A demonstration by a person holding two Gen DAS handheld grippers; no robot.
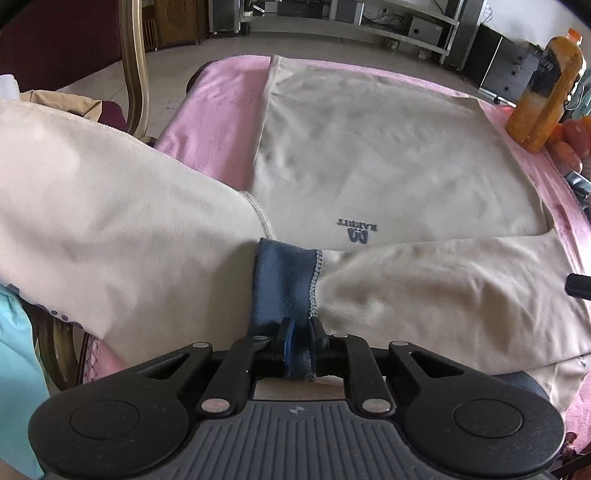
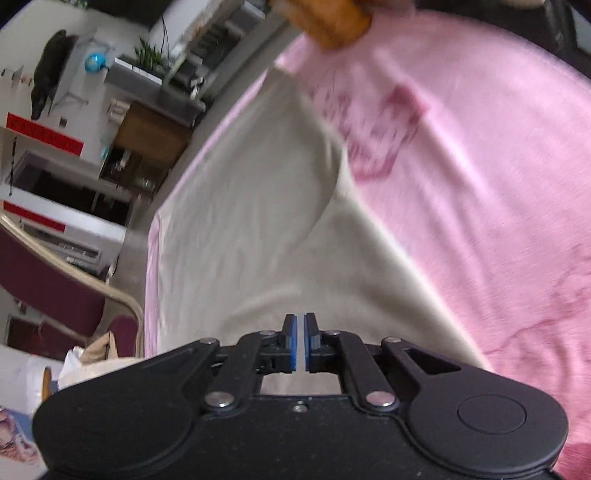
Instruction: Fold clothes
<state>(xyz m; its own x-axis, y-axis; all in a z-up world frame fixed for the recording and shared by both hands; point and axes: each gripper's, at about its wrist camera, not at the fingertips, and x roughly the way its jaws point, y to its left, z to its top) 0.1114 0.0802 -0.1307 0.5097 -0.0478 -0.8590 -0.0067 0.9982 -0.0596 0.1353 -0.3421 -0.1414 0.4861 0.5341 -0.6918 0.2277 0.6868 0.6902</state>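
A beige long-sleeved top (image 1: 388,147) lies flat on a pink cloth (image 1: 218,103), its dark logo (image 1: 356,230) upside down toward me. One sleeve (image 1: 424,291) runs across the near edge and ends in a blue cuff (image 1: 284,280). My left gripper (image 1: 301,328) is shut on that cuff, which is bunched between the pads. Another beige part (image 1: 110,229) drapes over at the left. In the right wrist view the right gripper (image 2: 300,341) hovers over the beige top (image 2: 251,221), shut, with nothing between its blue pads.
An orange bottle (image 1: 543,96) stands at the far right on the pink cloth, with reddish round things beside it; its base shows as the orange bottle (image 2: 328,22). A chair (image 1: 135,66) stands beyond the left edge. Turquoise fabric (image 1: 14,369) lies at the near left.
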